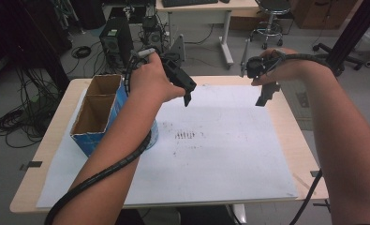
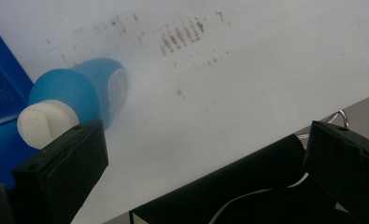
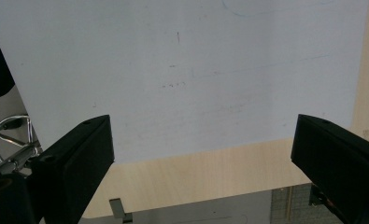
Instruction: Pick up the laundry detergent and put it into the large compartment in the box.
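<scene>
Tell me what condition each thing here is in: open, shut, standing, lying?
Left tool: open, empty, held above the table.
Right tool: open, empty, held above the table.
Cardboard box: open-topped, two compartments, looks empty.
Blue bottle: lying on its side, white cap on.

Lab, computer tower (image 1: 117, 40), floor cables (image 1: 18, 123), stool (image 1: 270, 18)

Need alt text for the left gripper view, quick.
A blue bottle with a white cap lies on its side on a smudged white sheet, beside a blue box. The left tool hangs open above it, holding nothing.
</scene>
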`<state>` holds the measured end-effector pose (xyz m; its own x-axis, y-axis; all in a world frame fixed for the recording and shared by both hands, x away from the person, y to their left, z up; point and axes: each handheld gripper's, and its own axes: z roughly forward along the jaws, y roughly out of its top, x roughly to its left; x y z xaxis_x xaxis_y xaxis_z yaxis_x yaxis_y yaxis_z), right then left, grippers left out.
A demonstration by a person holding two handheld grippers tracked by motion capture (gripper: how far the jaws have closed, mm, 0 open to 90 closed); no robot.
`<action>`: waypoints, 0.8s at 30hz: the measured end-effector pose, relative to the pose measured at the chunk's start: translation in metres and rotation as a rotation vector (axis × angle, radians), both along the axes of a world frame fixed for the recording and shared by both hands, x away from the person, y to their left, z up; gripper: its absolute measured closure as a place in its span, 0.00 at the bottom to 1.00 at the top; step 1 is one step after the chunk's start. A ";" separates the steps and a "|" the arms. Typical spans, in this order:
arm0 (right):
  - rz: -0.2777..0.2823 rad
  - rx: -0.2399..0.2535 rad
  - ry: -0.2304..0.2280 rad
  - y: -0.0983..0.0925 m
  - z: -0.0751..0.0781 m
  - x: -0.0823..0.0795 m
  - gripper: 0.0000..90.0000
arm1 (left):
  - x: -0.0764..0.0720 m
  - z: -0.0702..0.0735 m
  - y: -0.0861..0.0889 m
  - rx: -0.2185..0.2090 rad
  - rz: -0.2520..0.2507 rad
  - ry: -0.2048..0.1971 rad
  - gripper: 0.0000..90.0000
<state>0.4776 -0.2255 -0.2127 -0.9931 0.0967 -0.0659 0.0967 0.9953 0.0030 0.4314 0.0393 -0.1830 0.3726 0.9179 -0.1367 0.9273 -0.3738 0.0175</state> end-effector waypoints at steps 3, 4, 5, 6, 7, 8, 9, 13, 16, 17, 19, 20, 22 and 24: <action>0.002 -0.001 0.000 0.000 0.000 -0.001 0.07 | -0.001 0.002 0.000 -0.003 0.004 -0.005 0.00; 0.000 -0.006 0.003 0.000 0.000 -0.002 0.07 | -0.001 0.002 0.000 -0.003 0.003 -0.006 0.00; 0.001 -0.007 0.001 0.000 0.000 -0.002 0.06 | -0.001 0.002 0.000 -0.002 0.004 -0.005 0.00; 0.000 -0.005 -0.001 -0.001 0.000 -0.002 0.07 | -0.001 0.003 0.000 -0.001 0.006 -0.006 0.00; 0.005 -0.001 -0.003 -0.002 0.001 -0.001 0.06 | -0.002 0.003 0.000 0.000 0.005 -0.009 0.00; 0.004 0.001 -0.006 -0.002 0.001 -0.002 0.06 | -0.002 0.003 0.000 -0.002 0.005 -0.006 0.00; -0.001 0.000 -0.006 -0.003 0.001 -0.002 0.07 | -0.003 0.003 0.000 0.002 0.005 -0.005 0.00; -0.007 0.008 -0.006 -0.005 0.002 -0.003 0.07 | -0.004 0.005 0.001 0.004 0.003 -0.008 0.00; -0.010 0.009 -0.007 -0.005 0.002 -0.003 0.06 | -0.004 0.007 0.004 0.002 0.007 -0.012 0.00; -0.007 0.008 -0.006 -0.005 0.002 -0.003 0.07 | -0.004 0.008 0.006 0.005 0.008 -0.012 0.00; -0.004 0.009 -0.009 -0.004 0.001 -0.003 0.06 | -0.004 0.010 0.008 0.006 0.008 -0.019 0.00; -0.003 0.010 -0.008 -0.003 0.001 -0.003 0.07 | -0.004 0.011 0.009 0.007 0.006 -0.024 0.00; -0.003 0.008 -0.007 -0.003 0.001 -0.003 0.07 | -0.004 0.012 0.011 0.005 0.007 -0.026 0.00; -0.003 0.004 -0.008 -0.002 0.000 -0.003 0.06 | -0.003 0.014 0.014 0.004 0.004 -0.035 0.00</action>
<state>0.4742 -0.2275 -0.2125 -0.9923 0.1001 -0.0732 0.0998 0.9950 0.0077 0.4286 0.0535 -0.1690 0.3739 0.9198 -0.1195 0.9275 -0.3707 0.0486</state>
